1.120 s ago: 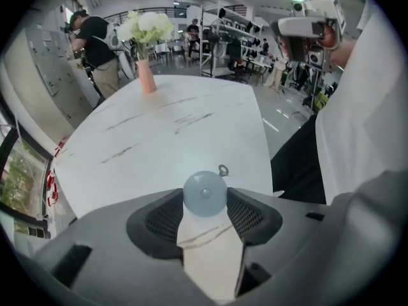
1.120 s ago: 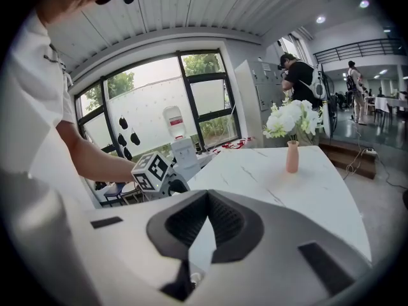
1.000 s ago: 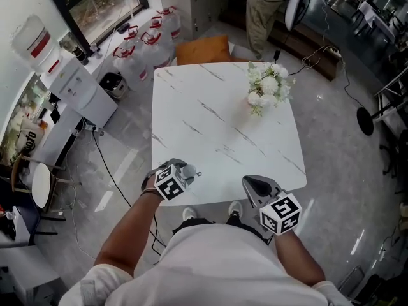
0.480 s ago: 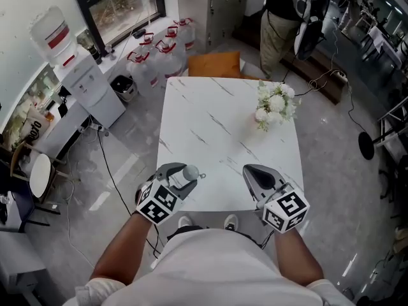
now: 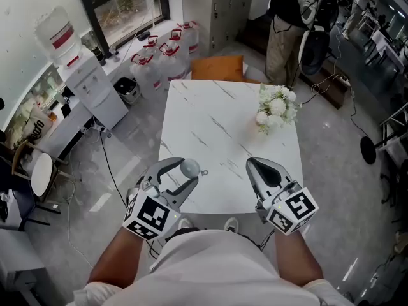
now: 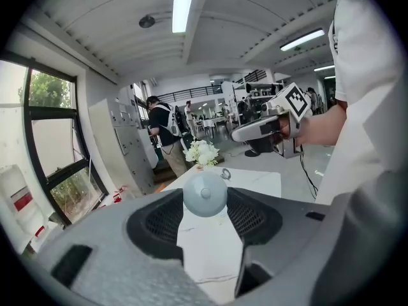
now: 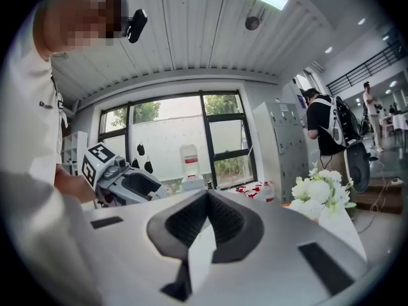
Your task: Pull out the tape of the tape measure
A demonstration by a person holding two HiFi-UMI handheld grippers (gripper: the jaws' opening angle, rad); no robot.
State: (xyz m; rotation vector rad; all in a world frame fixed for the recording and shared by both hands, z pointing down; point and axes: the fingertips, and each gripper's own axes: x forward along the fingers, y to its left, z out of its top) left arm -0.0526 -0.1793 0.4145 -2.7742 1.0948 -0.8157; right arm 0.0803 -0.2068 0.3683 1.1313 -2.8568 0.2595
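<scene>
Aloft, the left tongs (image 5: 183,172) pinch the round grey tape measure (image 5: 191,167); the right tongs (image 5: 252,163), pressed together, hang alongside.

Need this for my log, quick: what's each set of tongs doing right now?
Left tongs: closed on the round grey tape measure.
Right tongs: closed, empty.

A white short-sleeved shirt (image 5: 220,266) is worn by the person. The left gripper (image 5: 185,174) and right gripper (image 5: 253,163) are moulded in grey, with dark ribbed pads inside. Each is fitted at its near end with a black-and-white marker cube, left cube (image 5: 148,215) and right cube (image 5: 292,210).
</scene>
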